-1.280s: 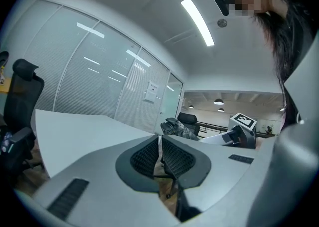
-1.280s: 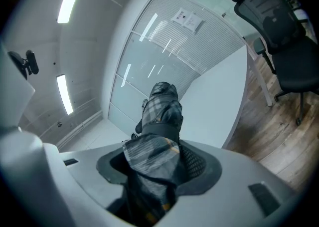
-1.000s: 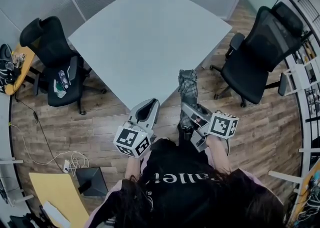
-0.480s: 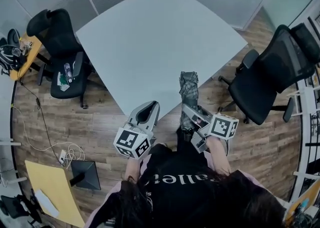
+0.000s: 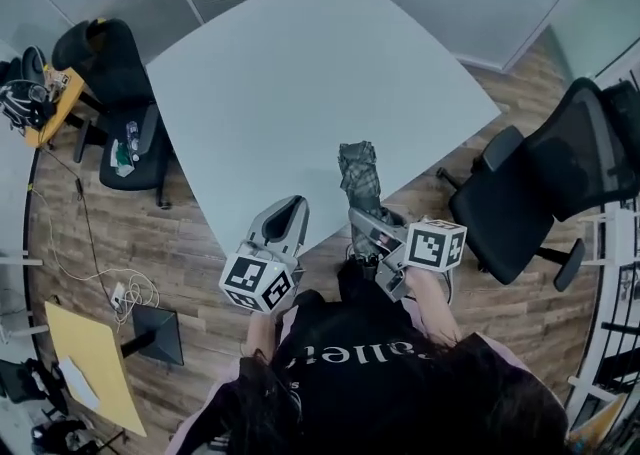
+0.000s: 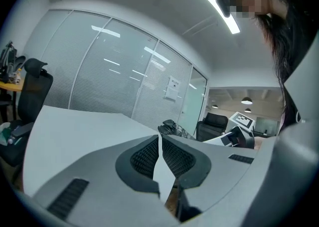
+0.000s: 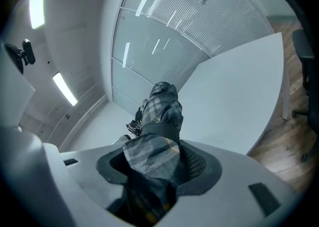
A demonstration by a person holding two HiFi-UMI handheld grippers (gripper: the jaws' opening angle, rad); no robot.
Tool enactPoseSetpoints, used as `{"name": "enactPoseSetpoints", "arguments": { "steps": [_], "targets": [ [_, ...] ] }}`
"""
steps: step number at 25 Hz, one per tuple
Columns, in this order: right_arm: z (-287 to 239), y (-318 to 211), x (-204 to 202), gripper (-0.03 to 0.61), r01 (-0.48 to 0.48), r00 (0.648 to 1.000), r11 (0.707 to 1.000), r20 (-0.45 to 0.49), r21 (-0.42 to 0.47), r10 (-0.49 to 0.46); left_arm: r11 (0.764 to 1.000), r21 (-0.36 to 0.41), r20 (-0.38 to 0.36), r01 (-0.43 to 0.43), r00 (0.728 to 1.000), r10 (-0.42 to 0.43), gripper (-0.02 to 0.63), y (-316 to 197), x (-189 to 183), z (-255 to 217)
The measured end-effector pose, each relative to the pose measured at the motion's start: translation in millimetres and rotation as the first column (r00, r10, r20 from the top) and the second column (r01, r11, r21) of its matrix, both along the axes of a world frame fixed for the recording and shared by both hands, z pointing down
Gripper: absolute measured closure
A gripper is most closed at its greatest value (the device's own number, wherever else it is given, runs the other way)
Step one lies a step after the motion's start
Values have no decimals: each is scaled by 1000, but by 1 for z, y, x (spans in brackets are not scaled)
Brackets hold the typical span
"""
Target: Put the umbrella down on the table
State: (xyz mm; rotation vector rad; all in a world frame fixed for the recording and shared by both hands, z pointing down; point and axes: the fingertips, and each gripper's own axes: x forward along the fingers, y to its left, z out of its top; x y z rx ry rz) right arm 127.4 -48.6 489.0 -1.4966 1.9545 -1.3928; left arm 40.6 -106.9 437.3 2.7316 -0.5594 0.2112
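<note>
A folded grey plaid umbrella (image 5: 360, 175) sticks out forward from my right gripper (image 5: 366, 230), which is shut on its lower part. Its far end reaches over the near edge of the pale grey table (image 5: 300, 73). In the right gripper view the umbrella (image 7: 162, 106) fills the space between the jaws of my right gripper (image 7: 157, 158), with the table (image 7: 234, 91) beyond. My left gripper (image 5: 290, 209) hangs just short of the table edge, to the left of the umbrella. In the left gripper view my left gripper (image 6: 159, 140) has its tips together on nothing, and the umbrella (image 6: 172, 127) shows to the right.
A black office chair (image 5: 110, 93) stands left of the table and another chair (image 5: 560, 173) at its right. A yellow desk (image 5: 85, 363) and loose cables (image 5: 130, 293) are on the wooden floor at the lower left. Glass partitions run behind the table.
Both grippers have moved forward toward the table. The umbrella's far end, earlier beside the table edge over the floor, now hangs over the tabletop.
</note>
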Motion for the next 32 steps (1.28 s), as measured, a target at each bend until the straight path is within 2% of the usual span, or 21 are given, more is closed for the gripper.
{"name": "enactPoseSetpoints", "arguments": {
  "steps": [6, 12, 16, 25, 32],
  "targets": [
    [12, -11, 37, 337, 102, 995, 995, -7, -15, -102, 995, 10, 17, 97, 995, -97, 588, -3, 30, -1],
    [22, -17, 54, 337, 157, 988, 987, 3, -31, -157, 985, 3, 65, 175, 983, -175, 588, 3, 31, 3],
    [26, -30, 61, 337, 175, 985, 984, -2, -37, -175, 977, 6, 68, 212, 975, -212, 588, -2, 28, -1],
    [30, -64, 67, 337, 204, 977, 977, -43, -58, -207, 970, 10, 72, 241, 968, -241, 588, -17, 23, -3],
    [50, -111, 71, 337, 279, 945, 955, -147, -100, -291, 972, 19, 62, 235, 970, -236, 588, -36, 31, -6]
  ]
}}
